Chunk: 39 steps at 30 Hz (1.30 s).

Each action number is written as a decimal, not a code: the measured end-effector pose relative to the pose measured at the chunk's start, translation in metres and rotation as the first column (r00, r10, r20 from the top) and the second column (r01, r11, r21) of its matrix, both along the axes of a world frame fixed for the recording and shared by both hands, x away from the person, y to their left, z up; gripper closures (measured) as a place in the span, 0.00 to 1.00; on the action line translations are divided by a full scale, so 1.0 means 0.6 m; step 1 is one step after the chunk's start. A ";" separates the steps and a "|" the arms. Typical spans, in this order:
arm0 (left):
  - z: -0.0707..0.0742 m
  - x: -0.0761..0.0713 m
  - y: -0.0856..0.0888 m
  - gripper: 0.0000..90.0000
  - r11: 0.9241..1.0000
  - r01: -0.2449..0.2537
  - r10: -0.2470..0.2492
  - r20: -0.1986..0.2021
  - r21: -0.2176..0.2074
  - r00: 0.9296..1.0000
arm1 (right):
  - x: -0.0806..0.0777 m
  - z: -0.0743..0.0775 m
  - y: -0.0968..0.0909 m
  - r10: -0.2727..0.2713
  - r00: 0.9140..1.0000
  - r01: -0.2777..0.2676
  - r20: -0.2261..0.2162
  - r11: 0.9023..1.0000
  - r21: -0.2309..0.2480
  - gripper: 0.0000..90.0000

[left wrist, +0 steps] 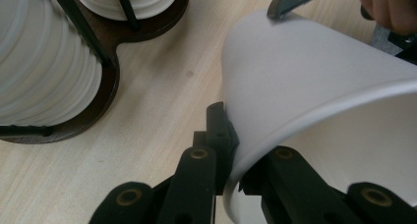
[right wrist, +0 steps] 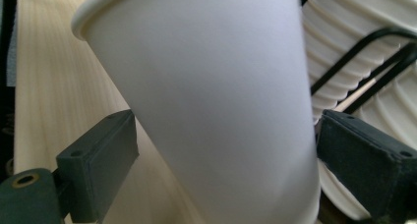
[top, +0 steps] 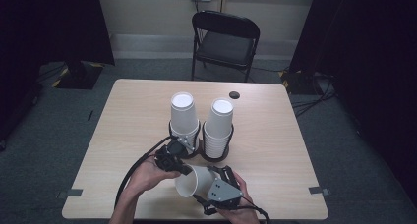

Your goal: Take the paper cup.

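A white paper cup [top: 191, 182] lies tilted on its side over the table's near edge, mouth toward the person. My left gripper [top: 183, 169] is shut on the cup's rim; in the left gripper view its jaws [left wrist: 233, 150] pinch the cup [left wrist: 319, 86] wall, one inside and one outside. My right gripper [top: 207, 182] straddles the cup's body from the near right. In the right gripper view the cup [right wrist: 211, 101] stands between the two pads [right wrist: 98, 160] with a slight gap, so the right gripper [right wrist: 223, 160] is open.
Two upside-down stacks of white cups [top: 184, 116] [top: 219, 123] stand in a dark wooden holder [top: 214, 157] just beyond the grippers. A small black disc [top: 234, 94] lies near the far table edge. A black folding chair [top: 226, 37] stands behind the table [top: 295, 184].
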<state>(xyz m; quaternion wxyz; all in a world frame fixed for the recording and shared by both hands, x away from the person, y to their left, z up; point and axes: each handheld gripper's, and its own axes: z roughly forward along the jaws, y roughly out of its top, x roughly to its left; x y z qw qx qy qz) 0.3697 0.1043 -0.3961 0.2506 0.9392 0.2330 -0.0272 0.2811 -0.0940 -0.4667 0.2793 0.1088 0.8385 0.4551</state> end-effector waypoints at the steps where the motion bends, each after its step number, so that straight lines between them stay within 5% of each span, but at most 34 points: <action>1: 0.001 0.000 0.002 0.96 1.000 -0.003 0.003 -0.004 -0.003 1.000 | 0.001 -0.001 0.007 -0.002 1.000 0.002 0.007 1.000 -0.008 0.09; 19: 0.000 -0.006 -0.011 0.96 1.000 -0.007 0.007 0.001 -0.017 1.000 | -0.003 0.007 0.051 -0.003 0.994 0.010 0.111 0.998 -0.064 0.09; 26: -0.007 -0.004 -0.012 0.96 0.999 -0.026 0.025 -0.004 -0.026 1.000 | -0.004 0.023 0.057 0.030 0.992 -0.025 0.122 0.999 -0.042 0.09; 28: -0.008 -0.005 -0.012 0.97 0.999 -0.042 0.042 0.008 -0.022 0.999 | -0.003 0.025 0.059 0.031 0.992 -0.022 0.121 0.997 -0.072 0.09; 39: -0.012 -0.005 -0.010 0.97 0.997 -0.044 0.045 0.008 -0.063 0.999 | -0.003 0.024 0.052 0.017 0.995 -0.012 0.100 0.999 -0.049 0.10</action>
